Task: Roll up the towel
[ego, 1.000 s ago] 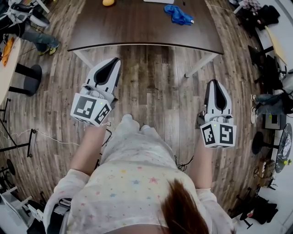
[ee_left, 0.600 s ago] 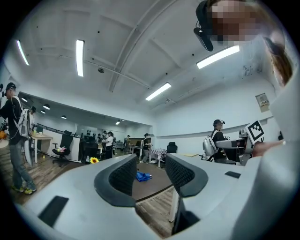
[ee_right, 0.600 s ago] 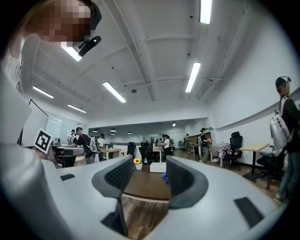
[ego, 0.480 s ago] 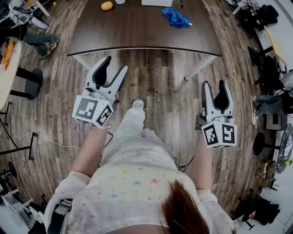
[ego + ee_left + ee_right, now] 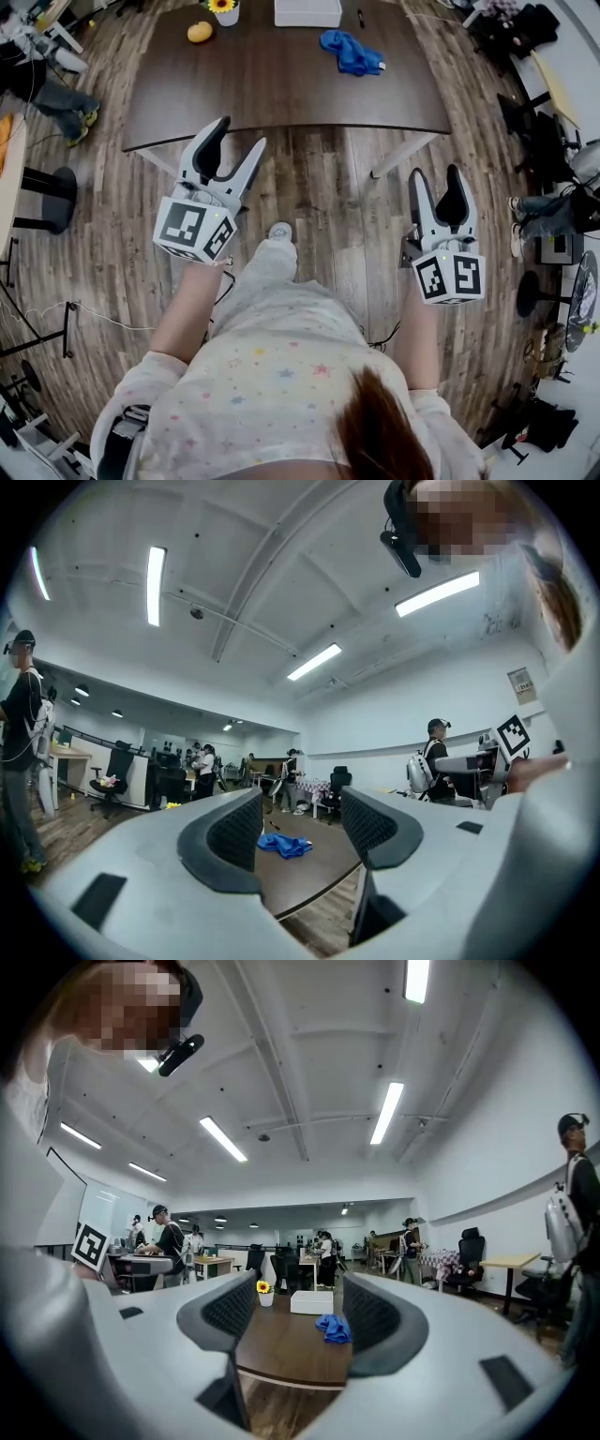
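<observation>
In the head view, the blue towel (image 5: pixel 352 52) is seen crumpled on the dark table (image 5: pixel 281 89). It lies at two o'clock from the left gripper (image 5: pixel 239 136) and at eleven o'clock from the right gripper (image 5: pixel 437 176), and both are held well short of it.

In the left gripper view, the jaws have just been opening and are spread wide. Nothing is clasped, and the towel is framed far beyond them.

In the right gripper view, the jaws are likewise parted and empty, and the towel is seen near a white box (image 5: pixel 311 1302).

Because the towel is bunched, only one layer may be pinched, and a lopsided roll could result.
</observation>
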